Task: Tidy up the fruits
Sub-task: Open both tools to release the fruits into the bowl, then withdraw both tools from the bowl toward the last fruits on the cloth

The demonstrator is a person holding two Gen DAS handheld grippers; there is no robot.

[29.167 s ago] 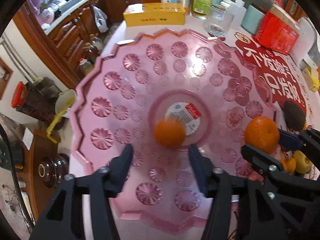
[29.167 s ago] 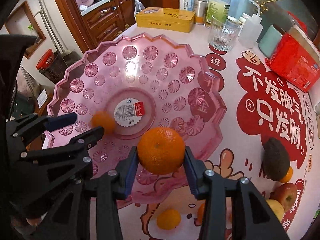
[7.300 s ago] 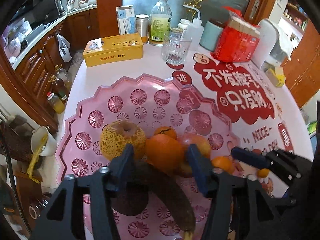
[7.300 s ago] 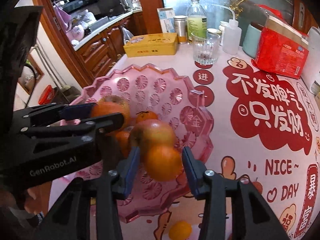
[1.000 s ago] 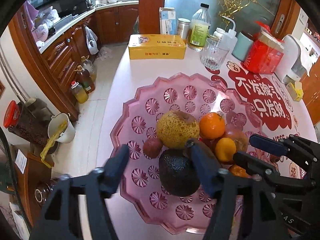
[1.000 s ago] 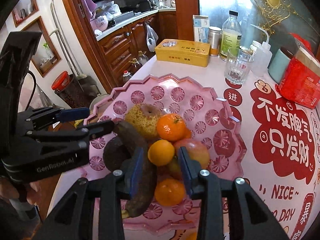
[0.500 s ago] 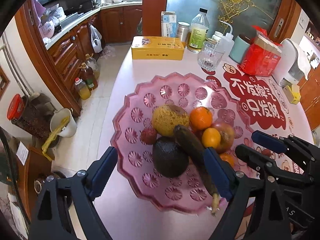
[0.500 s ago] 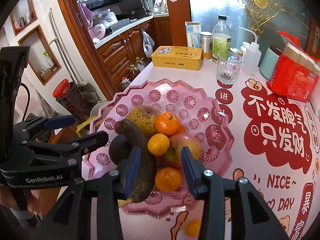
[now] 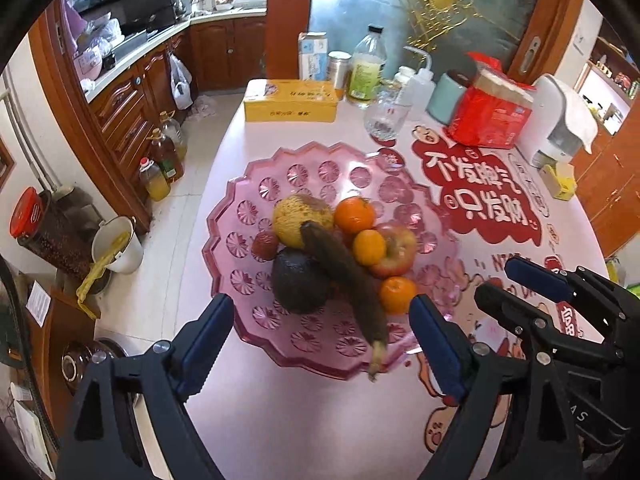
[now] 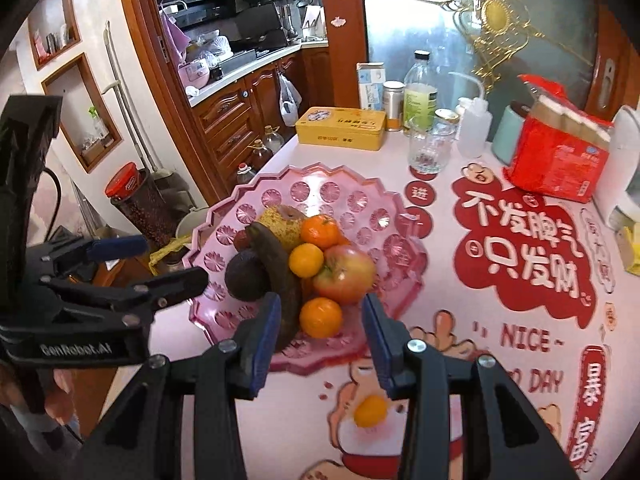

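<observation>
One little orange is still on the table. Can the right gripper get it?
Probably yes. The small orange lies alone on the table, just below the right gripper, whose jaws are empty and apart. Nothing sits between them.

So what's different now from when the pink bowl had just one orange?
The pink bowl has filled with fruit: pear, avocado, banana, apple and oranges. The left tool has just opened; both tools hold nothing. The yellow tin and glass stayed put.

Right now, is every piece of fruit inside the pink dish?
No, one small orange lies on the tablecloth, outside the pink dish.
</observation>
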